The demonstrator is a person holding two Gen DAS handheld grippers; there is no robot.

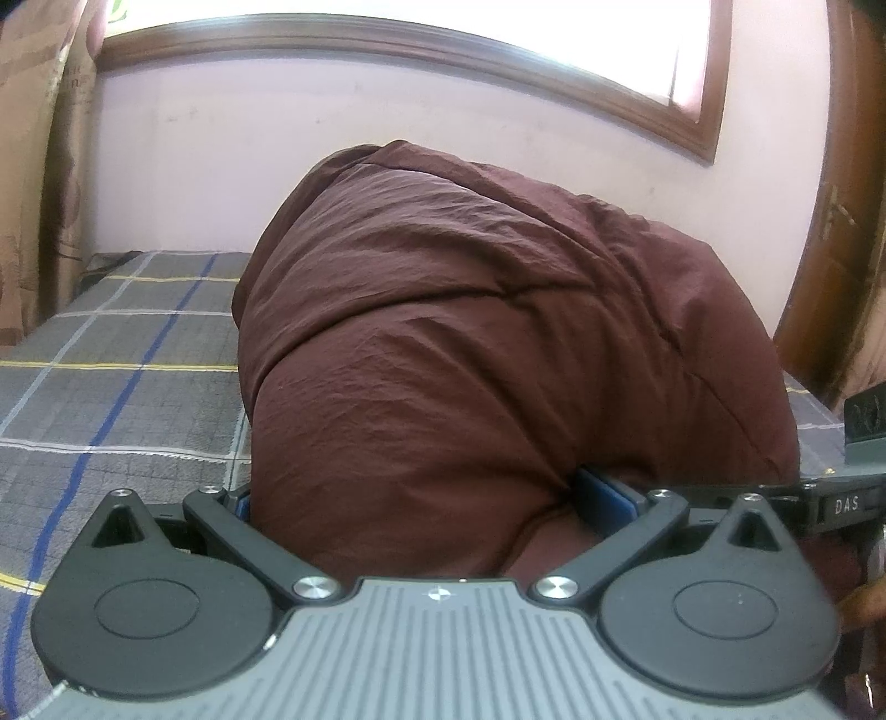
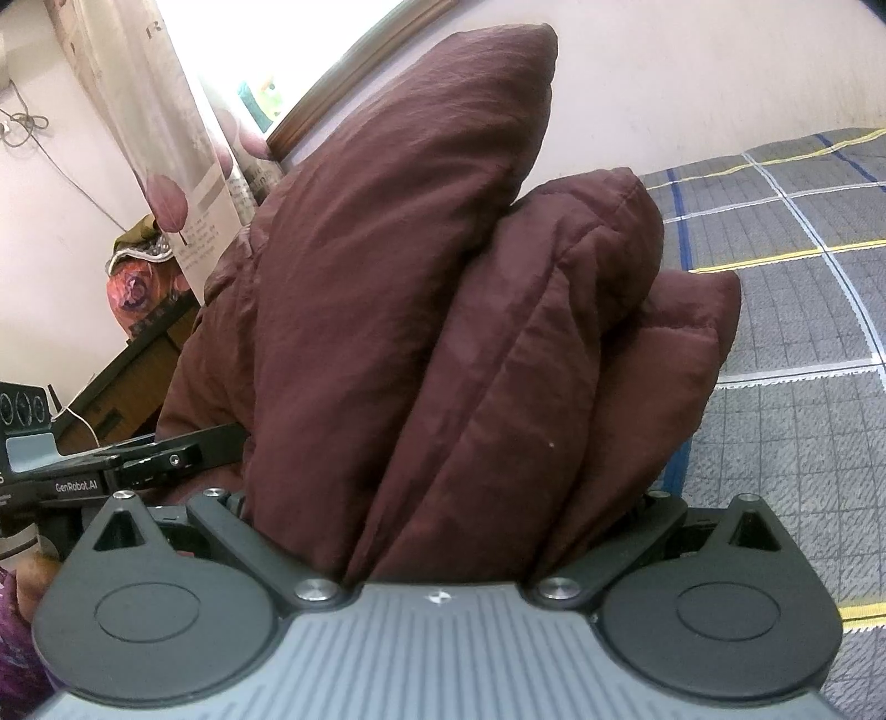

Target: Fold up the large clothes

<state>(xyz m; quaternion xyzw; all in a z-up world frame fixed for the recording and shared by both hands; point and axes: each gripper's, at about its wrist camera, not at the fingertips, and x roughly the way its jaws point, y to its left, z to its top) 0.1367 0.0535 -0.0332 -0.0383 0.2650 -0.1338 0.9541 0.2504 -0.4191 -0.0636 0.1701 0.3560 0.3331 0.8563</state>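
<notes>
"DAS" on right claw [image 1: 846, 505], "GenRobot.AI" on left claw [image 2: 77, 487]

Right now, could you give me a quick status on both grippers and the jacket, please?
Left gripper and right gripper both clamped on the maroon padded jacket. Jacket bunched in thick folds, held over the checked bed cover. Nothing in the way.

A bed [image 1: 111, 354] with a grey checked cover, lined in blue, yellow and white, stands against a pale pink wall [image 1: 221, 166]. Above the bed a window [image 1: 387, 22] in a brown wooden frame glares white with daylight. A patterned curtain [image 1: 39, 166] hangs at the window's left edge; the right wrist view shows a pale, leaf-printed curtain [image 2: 166, 138] beside the window. Past the bed's end stands a dark wooden cabinet [image 2: 133, 376] with a bright floral bundle [image 2: 144, 288] on top.
</notes>
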